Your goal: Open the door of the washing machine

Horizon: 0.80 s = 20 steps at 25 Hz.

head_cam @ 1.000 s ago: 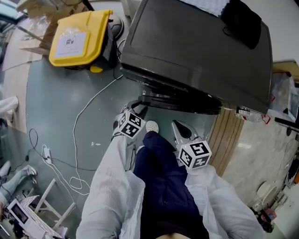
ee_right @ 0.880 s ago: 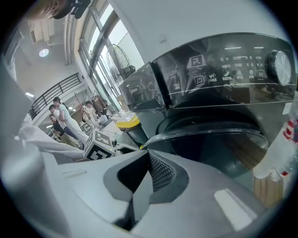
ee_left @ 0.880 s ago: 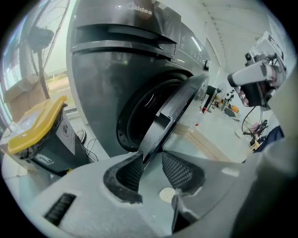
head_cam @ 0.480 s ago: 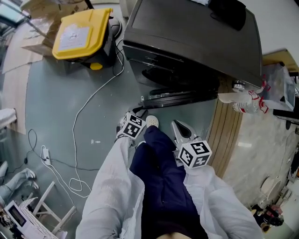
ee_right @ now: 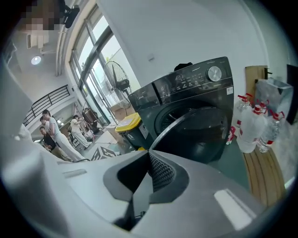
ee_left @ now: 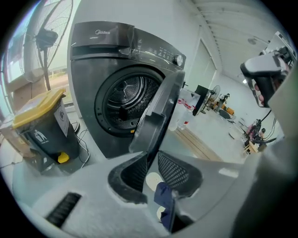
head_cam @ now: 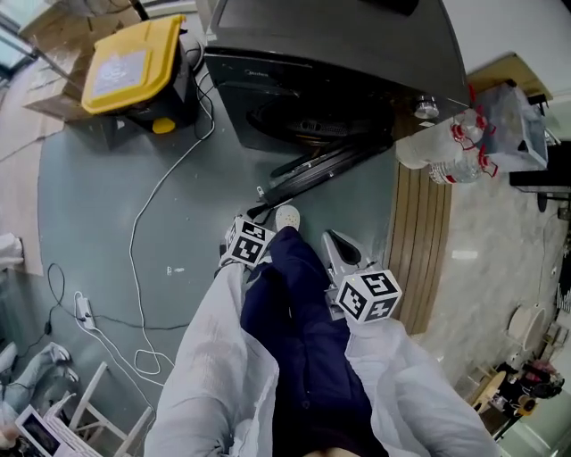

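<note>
Now | door (head_cam: 321, 170) swung wider | left tongs (ee_left: 150, 159) narrowing, gap empty | right tongs (ee_right: 149, 154) seemingly together

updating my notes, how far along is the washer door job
Done: the door stands swung wide off the washing machine, drum exposed. In hand: nothing; jaws of the left gripper have just been closing with nothing between them, the right gripper has jaws together. Left: nothing visible.

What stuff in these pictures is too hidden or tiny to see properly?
- Drum contents: left gripper view, dark inside, and the open door covers its right side.
- Control panel print: right gripper view, too small.
- Black thing on the washing machine: head view, cut off by the top edge.
- Bin contents: head view, yellow lid covers it.
</note>
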Each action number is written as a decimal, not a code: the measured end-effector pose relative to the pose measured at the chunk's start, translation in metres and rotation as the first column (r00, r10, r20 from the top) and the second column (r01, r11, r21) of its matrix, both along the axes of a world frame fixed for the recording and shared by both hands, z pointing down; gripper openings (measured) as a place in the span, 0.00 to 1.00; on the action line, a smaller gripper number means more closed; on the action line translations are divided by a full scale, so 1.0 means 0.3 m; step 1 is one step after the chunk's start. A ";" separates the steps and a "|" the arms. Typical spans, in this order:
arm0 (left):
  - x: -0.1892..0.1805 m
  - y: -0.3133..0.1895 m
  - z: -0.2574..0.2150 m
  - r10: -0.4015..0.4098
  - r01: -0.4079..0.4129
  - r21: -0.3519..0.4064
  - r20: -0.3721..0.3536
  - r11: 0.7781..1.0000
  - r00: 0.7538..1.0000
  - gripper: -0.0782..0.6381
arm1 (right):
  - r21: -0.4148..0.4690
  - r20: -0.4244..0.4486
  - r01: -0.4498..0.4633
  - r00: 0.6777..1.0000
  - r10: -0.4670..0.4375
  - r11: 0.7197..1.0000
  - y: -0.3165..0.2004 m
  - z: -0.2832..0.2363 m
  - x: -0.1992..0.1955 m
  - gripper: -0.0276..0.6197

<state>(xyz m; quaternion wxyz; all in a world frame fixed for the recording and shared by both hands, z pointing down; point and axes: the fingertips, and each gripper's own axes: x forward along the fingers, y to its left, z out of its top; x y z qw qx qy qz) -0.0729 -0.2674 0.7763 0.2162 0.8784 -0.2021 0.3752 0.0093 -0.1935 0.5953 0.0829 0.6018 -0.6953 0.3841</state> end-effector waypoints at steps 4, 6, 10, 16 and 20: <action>0.030 0.099 0.003 -0.005 0.005 -0.007 -0.013 1.000 1.000 0.21 | -0.011 -0.014 -0.049 0.999 0.049 0.999 0.112 -0.032 0.031 0.05; 0.052 0.155 0.001 0.003 -0.004 -0.014 -0.029 1.000 1.000 0.21 | -0.024 -0.034 -0.064 0.997 0.063 0.998 0.166 -0.038 0.045 0.05; 0.061 0.267 0.003 0.019 -0.021 -0.069 -0.033 0.997 0.999 0.20 | -0.053 -0.055 -0.088 0.995 0.085 0.995 0.250 -0.038 0.059 0.05; 0.120 0.387 -0.002 0.030 -0.033 -0.094 -0.036 0.995 0.999 0.19 | -0.069 -0.055 -0.097 0.994 0.094 0.993 0.304 -0.049 0.088 0.05; 0.171 0.483 -0.005 0.019 -0.022 -0.111 -0.032 0.994 0.999 0.19 | -0.078 -0.041 -0.085 0.996 0.082 0.993 0.365 -0.035 0.137 0.05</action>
